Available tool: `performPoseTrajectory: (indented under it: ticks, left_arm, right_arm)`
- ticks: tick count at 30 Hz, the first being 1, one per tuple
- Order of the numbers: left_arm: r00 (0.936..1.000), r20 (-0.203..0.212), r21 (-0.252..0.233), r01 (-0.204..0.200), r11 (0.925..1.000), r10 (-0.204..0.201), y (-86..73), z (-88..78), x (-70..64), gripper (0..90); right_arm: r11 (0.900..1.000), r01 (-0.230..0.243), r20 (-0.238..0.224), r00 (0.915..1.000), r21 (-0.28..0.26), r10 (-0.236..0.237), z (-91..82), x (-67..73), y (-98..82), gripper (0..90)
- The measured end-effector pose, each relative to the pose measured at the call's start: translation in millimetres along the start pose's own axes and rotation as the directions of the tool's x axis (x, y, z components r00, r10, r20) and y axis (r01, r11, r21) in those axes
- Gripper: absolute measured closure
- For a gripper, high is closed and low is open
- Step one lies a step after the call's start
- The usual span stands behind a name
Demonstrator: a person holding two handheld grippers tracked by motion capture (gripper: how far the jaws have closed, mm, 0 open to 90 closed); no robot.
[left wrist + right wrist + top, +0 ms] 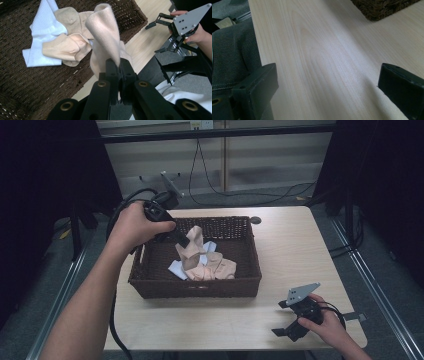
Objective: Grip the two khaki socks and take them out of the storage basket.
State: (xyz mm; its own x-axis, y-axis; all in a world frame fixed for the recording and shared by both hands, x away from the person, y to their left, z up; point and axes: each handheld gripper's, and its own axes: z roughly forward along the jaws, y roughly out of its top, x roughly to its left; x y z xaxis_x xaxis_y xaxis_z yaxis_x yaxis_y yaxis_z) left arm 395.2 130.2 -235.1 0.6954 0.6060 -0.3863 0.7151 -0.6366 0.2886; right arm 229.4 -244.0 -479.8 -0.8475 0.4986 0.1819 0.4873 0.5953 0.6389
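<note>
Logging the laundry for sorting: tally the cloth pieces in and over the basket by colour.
Beige or peach pieces: 3, counting the sock pinched in the left gripper and two lying in the basket, one and another
White pieces: 1
Total: 4 visible; folds may hide more.

At centre frame a dark woven basket (150,282) sits on the pale worktop (295,245). The left gripper (181,240) reaches in from the upper left, its jaws pinching a beige cloth (194,245) lifted above other beige and white pieces. The right gripper (289,319) rests at lower right with jaws spread.
</note>
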Motion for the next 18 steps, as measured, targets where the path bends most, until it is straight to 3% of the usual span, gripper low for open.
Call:
performPoseTrajectory:
  ticks: [1, 2, 10, 13, 18]
  left_arm:
    - [0.9998, 0.003, -0.018, 0.021, 0.9996, -0.021, -0.4, 1.6, -2.3, 87.6]
    - [1.0, 0.003, 0.005, -0.004, 1.0, 0.004, -0.5, 1.0, -2.3, 87.6]
    - [0.9995, 0.003, 0.027, -0.033, 0.9991, 0.033, -7.1, 9.0, -6.8, 87.5]
    - [0.9997, 0.003, 0.023, -0.025, 0.9994, 0.025, -10.0, 12.3, -7.8, 87.5]
    - [0.9982, 0.03, 0.028, -0.052, 0.9983, 0.051, -16.6, 17.6, -10.0, 87.5]
  right_arm:
    - [1.0, 0.004, -0.002, 1.0, -0.001, -0.004, 0.0, -0.3, -0.1, 2.4]
    - [1.0, 0.004, -0.001, 1.0, -0.002, -0.004, 0.0, -0.2, -0.1, 2.4]
    - [1.0, 0.006, 0.0, 1.0, -0.004, -0.006, -0.5, 0.2, 0.0, 2.4]
    - [1.0, 0.006, 0.001, 1.0, -0.004, -0.006, -0.7, 0.4, 0.0, 2.4]
    - [1.0, 0.007, 0.005, 1.0, -0.006, -0.006, -1.0, 0.4, 0.2, 2.4]
